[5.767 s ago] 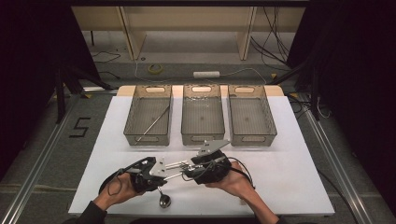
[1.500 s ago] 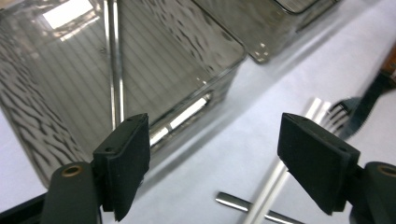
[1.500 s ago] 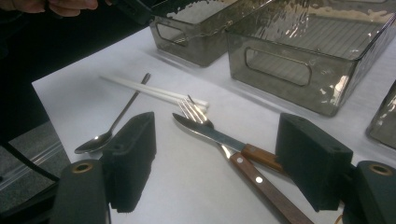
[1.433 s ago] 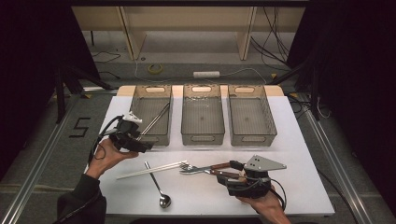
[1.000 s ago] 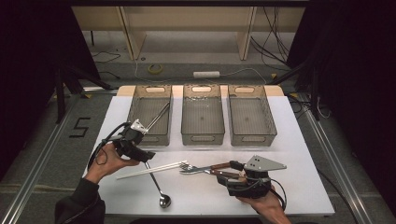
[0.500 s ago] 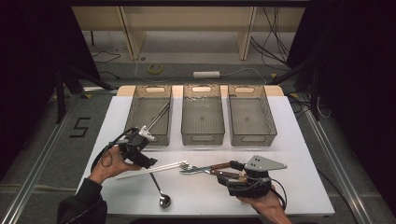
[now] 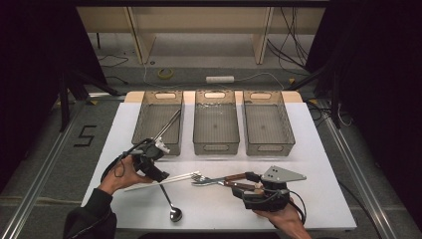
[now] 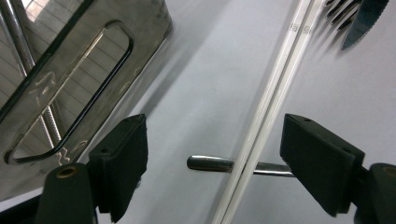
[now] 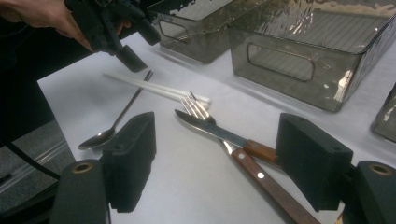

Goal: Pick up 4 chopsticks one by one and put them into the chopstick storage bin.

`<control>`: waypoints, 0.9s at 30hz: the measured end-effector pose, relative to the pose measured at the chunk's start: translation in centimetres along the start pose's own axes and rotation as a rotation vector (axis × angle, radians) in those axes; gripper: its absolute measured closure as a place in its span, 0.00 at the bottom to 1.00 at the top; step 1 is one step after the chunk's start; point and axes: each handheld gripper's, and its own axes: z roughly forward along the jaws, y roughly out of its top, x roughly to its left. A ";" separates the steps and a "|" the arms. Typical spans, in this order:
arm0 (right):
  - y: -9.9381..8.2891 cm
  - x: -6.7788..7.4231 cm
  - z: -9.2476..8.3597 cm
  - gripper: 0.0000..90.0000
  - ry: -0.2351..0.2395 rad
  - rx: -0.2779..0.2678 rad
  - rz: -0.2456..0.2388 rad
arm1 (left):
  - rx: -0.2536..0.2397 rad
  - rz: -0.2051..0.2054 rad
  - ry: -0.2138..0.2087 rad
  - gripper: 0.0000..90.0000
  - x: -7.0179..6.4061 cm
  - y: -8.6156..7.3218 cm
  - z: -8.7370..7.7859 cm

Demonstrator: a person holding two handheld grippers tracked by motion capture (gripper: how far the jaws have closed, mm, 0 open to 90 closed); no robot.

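Left tongs point(image 7: 158, 174) are hovering over the pair of white chopsticks point(image 7: 161, 180), jaws standing wide apart with nothing between them. In the left gripper view the chopsticks point(image 8: 261, 116) are running up between the two black jaws, nearer the one at the right of that view, their long axis roughly in line with the way the tongs point, so a straight close should catch them across their width. They are lying flat on the white tabletop point(image 7: 318, 149), crossing over the handle of the spoon point(image 8: 212, 164); in the high view their long axis is running left to right, just in front of the leftmost bin point(image 7: 158, 122).

Left hand point(image 7: 122, 174) is the nearer one by far, wrist cocked down and inward. Right tongs point(image 7: 247, 182) are sitting well apart, also gaping and holding nothing, pointing at the wooden-handled knife point(image 9: 224, 135) and fork point(image 9: 198, 109) beside the chopstick tips.

Judgement: the pick is turning on dropping straight down without snagging the spoon underneath.
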 end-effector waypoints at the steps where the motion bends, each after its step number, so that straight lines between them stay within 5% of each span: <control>1: 0.0 0.0 0.0 0.33 0.000 0.000 0.000 | 0.000 0.000 0.000 0.26 0.0 0.0 0.0; 27: -0.1 -0.1 -0.1 0.33 -0.003 0.006 0.003 | 0.066 0.082 -0.026 0.39 -0.3 0.4 1.7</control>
